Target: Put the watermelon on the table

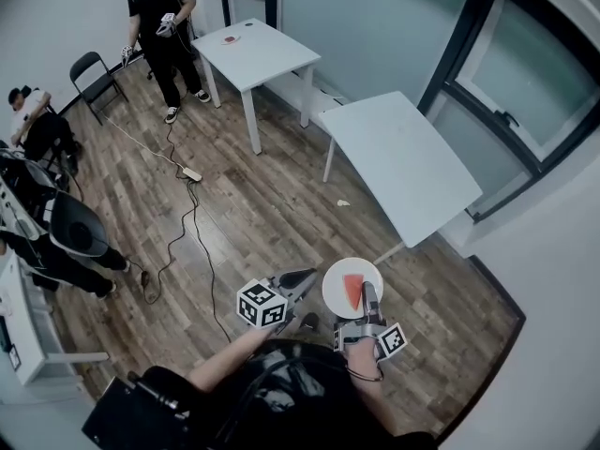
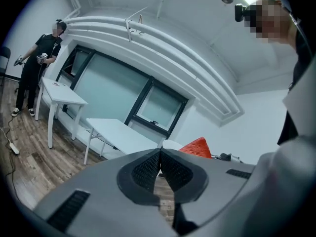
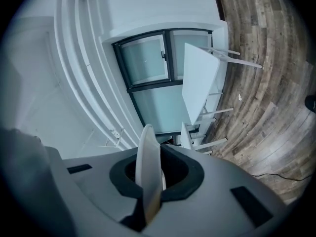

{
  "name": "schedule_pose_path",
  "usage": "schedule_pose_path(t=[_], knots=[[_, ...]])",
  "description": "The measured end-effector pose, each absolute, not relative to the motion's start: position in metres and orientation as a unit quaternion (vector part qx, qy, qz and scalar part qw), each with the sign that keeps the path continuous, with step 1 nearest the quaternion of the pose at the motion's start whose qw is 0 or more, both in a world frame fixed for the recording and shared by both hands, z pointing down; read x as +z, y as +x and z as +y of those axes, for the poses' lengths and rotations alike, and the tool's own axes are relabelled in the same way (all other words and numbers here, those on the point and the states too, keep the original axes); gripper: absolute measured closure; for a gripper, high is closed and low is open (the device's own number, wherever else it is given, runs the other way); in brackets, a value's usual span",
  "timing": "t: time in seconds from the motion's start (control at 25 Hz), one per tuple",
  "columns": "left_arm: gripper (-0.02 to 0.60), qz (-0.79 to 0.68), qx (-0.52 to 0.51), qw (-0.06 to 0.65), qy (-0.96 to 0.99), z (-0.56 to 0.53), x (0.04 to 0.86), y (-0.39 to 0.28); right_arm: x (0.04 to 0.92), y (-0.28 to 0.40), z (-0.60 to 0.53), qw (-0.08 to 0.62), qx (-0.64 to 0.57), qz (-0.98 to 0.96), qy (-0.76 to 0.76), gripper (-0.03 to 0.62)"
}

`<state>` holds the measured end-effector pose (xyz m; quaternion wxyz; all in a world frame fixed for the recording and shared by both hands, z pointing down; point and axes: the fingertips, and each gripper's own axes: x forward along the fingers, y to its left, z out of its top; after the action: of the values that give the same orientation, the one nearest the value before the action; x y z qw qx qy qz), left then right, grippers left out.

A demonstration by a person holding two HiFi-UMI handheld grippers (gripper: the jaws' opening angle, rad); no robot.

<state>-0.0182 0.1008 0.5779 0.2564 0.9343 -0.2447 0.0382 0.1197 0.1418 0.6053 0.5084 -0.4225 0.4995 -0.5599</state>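
the surface (image 1: pixel 403 162) stands well ahead. short of it we hold the plate (image 1: pixel 333 289), fingers of the right gripper (image 1: pixel 367 291) clenched on its rim; the left gripper (image 1: pixel 310 274) is clenched, empty. the watermelon (image 1: pixel 352 291) lies loose on the plate; a tilt, we judge, would spill it.

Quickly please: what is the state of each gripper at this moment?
Left gripper: closed, nothing between its jaws.
Right gripper: closed on the rim of the round white plate that carries the red watermelon slice.
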Motion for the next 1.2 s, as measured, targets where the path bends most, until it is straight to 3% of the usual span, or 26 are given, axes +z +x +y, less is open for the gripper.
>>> schedule_pose_path(t=[0.44,1.2], knots=[[0.576,-0.246,0.06,0.267,0.93,0.038,0.597,0.02,0.629,0.15,0.074,0.501,-0.588,0.479,-0.416,0.569],[0.575,-0.194,0.076,0.284,0.936,-0.254,0.616,0.014,0.63,0.15,-0.197,0.506,-0.562,0.474,-0.45,0.569]])
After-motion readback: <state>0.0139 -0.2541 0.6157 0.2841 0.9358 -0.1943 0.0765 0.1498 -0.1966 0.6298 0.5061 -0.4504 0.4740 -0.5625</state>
